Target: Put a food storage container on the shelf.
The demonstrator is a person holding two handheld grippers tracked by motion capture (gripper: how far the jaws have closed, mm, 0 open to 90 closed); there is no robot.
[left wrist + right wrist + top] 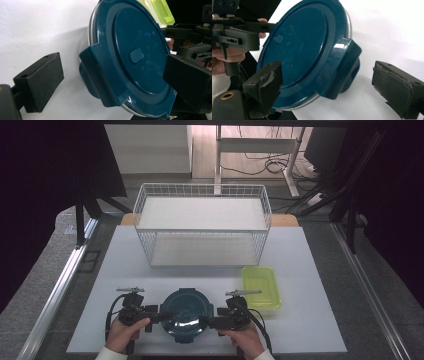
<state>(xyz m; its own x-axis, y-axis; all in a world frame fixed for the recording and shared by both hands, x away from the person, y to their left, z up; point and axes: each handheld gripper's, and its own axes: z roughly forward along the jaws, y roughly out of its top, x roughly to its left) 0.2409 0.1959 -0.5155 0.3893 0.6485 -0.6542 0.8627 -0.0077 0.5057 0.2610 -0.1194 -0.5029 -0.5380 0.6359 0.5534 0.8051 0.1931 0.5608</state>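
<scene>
Landmark: round dark-teal container (184, 315) w/ clip-on lid, sitting on the white desk (310, 320) at its near edge, centre.

Nearest: two hands enter from the near edge. Left hand (125, 334) grips the left claw (156, 316), just left of the container; right hand (245, 337) grips the right claw (207, 321), just right of it. Both claws point inward at the container from opposite sides.

Left gripper view: left claw (112, 82) spread wide, jaws straddling one lid clip (100, 77); one jaw lies over the lid top, the other stands off to the outside, clear of the wall. Nothing pinched.

Right gripper view: right claw (337, 85) also wide, jaws either side of the opposite lid clip (342, 67); inner jaw over the lid rim, outer jaw well apart from the clip. Contact of inner jaw w/ lid: cannot tell.

Lid centre carries a small oval plug (136, 55).

Beyond container, to its right: yellow-green translucent box (261, 287), rectangular, near but not touching.

Farther, behind container: white wire basket rack (202, 227), two tiers, standing at the desk's far half.
</scene>
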